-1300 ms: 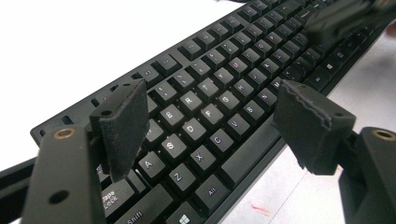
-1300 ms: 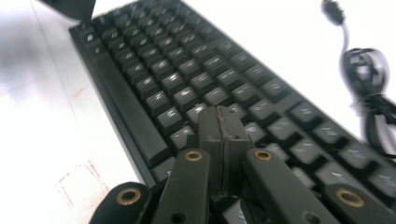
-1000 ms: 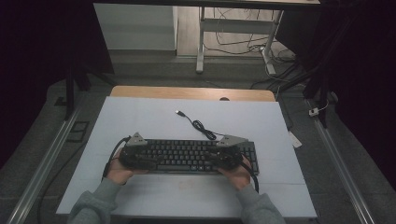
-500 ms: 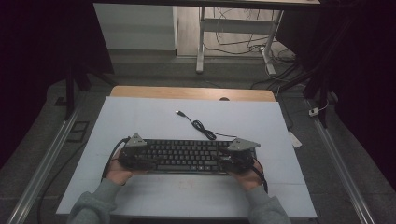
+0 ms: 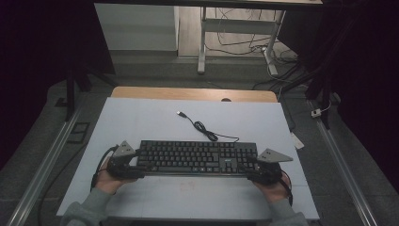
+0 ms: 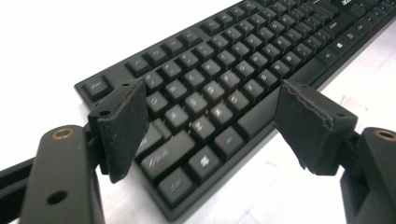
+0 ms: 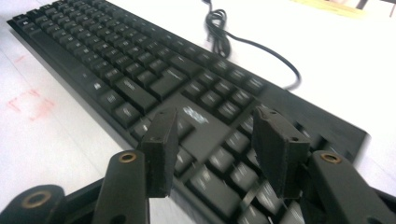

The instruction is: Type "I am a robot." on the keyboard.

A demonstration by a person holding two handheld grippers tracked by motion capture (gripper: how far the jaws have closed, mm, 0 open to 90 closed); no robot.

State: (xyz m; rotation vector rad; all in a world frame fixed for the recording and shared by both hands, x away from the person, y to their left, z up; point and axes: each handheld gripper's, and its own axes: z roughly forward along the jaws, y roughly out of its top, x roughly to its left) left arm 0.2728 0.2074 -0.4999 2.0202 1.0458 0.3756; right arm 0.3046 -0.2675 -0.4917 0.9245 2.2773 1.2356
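High view shows the keyboard [image 5: 197, 157] lying lengthwise along the tabletop's [image 5: 155, 117] near edge, left tool [image 5: 132, 165] and right tool [image 5: 254, 170] at its ends, both open, the right's jaws having just been opening, gripping nothing.

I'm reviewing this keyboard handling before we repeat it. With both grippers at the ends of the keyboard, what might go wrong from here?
1. The keyboard lies flat on the table; both grippers' jaws stand open over its ends, the right gripper's having just been opening. Closing from here might press keys instead of gripping the edges.
2. Its cable lies loose in a coil behind it and may drag or snag if the keyboard moves.
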